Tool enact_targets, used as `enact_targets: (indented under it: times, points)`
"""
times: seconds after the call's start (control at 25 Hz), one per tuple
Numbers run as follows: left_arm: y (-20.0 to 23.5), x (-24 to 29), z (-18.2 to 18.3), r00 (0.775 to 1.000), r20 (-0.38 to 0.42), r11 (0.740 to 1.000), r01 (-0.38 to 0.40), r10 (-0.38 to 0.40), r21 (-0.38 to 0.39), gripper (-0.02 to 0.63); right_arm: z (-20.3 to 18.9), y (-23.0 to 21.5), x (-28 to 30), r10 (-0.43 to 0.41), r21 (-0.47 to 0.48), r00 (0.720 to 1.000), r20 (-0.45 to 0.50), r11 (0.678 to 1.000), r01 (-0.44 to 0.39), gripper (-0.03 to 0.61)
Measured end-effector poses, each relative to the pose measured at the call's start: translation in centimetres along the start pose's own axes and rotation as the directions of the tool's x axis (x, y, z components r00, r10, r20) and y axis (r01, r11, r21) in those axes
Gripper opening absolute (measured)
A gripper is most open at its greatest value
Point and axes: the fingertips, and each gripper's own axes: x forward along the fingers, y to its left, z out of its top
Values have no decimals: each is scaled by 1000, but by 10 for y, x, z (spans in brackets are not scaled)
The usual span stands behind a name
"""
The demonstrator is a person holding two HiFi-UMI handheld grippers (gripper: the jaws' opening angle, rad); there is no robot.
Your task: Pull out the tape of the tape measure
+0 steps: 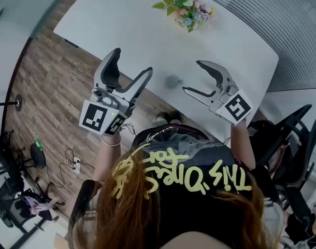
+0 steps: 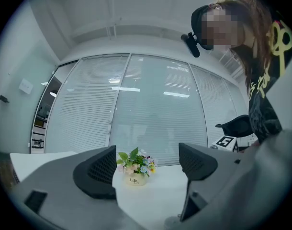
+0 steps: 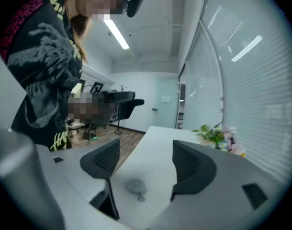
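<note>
A small round grey tape measure (image 1: 172, 81) lies on the white table (image 1: 147, 30) near its front edge, tape wound in. The right gripper view shows the tape measure (image 3: 135, 187) with a small ring on it, on the table below the gap between the jaws. My left gripper (image 1: 133, 61) hovers open to its left, over the table's edge. My right gripper (image 1: 191, 75) hovers open just to its right. Neither touches it. In the left gripper view only a grey sliver of the tape measure (image 2: 172, 222) peeks out at the bottom.
A small pot of flowers (image 1: 186, 7) stands at the table's far side, also in the left gripper view as the flower pot (image 2: 135, 169). Black office chairs (image 1: 290, 134) stand to the right. Wooden floor (image 1: 49, 82) with cables lies to the left.
</note>
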Motion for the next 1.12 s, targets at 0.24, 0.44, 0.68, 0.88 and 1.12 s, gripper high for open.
enact_targets:
  times: [0.24, 0.44, 0.68, 0.88, 1.12]
  points:
    - [-4, -5, -15, 999, -29, 1000, 21, -22, -17, 405, -68, 30, 25, 203, -1, 959, -196, 978, -208, 347]
    - [-2, -12, -27, 998, -59, 999, 18, -19, -29, 405, -93, 28, 44, 244, -3, 927, -284, 967, -255, 346]
    - [5, -15, -37, 996, -86, 999, 7, -10, -35, 405, -123, 25, 64, 291, -25, 874, -390, 945, -326, 344]
    - [9, -22, -39, 996, -92, 999, -8, 4, -41, 402, -140, 31, 72, 314, -39, 817, -483, 925, -378, 342]
    - [15, -27, -41, 996, -92, 999, -26, 22, -43, 397, -150, 31, 77, 315, -46, 790, -526, 917, -396, 233]
